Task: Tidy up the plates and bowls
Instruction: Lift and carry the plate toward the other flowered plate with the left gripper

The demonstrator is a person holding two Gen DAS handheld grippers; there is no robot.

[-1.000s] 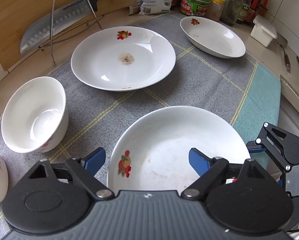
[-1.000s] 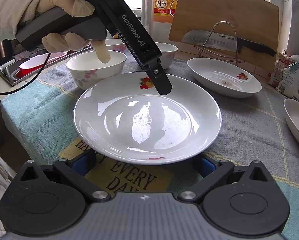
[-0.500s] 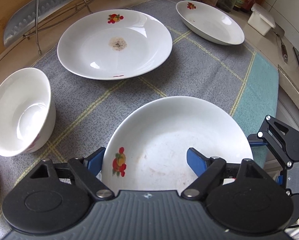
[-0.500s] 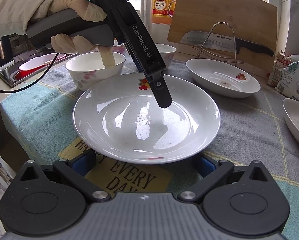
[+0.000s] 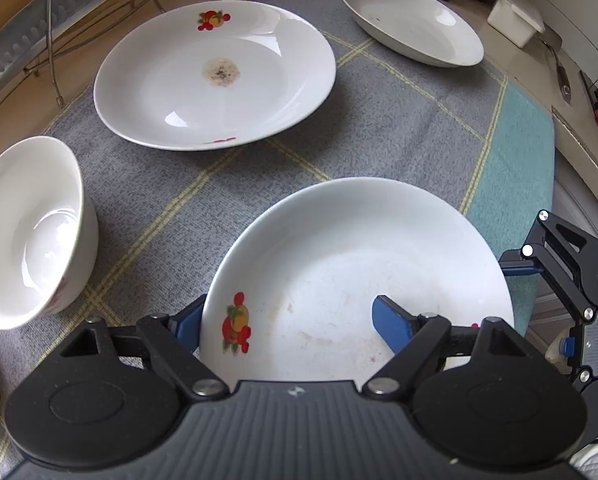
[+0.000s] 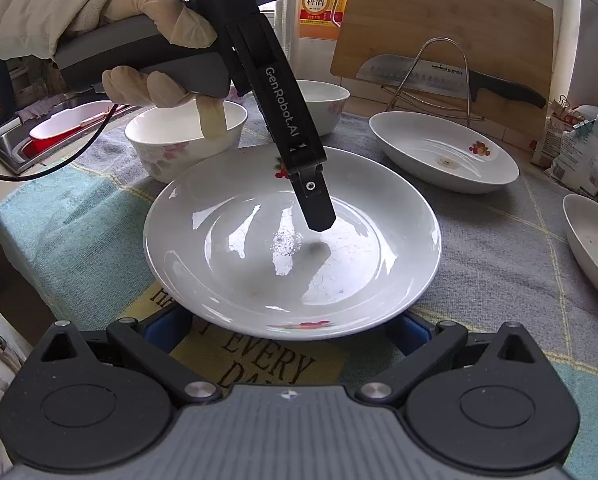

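A white plate [image 5: 359,272] with a fruit print lies nearest on the grey mat; it is the same plate [image 6: 291,240] in the right wrist view. My left gripper [image 5: 289,322] points steeply down over its rim. One blue finger [image 5: 391,324] is inside the plate, the other outside the rim, and the pads do not press on it. My right gripper [image 6: 289,330] is open at the opposite rim, its fingers low beside the plate. A stained plate [image 5: 215,76] and a third plate [image 5: 411,20] lie farther off. A white bowl [image 5: 27,232] stands to the left.
A second bowl [image 6: 323,104] stands behind the first bowl [image 6: 183,132]. A cleaver [image 6: 419,74] rests on a wire rack against a cutting board [image 6: 439,20]. A sink [image 6: 15,148] with a red container is at the left; jars and packets [image 6: 579,152] are at the right.
The left gripper tipped further down and sank toward the near plate's middle, its jaws a little narrower. The right gripper stayed still.
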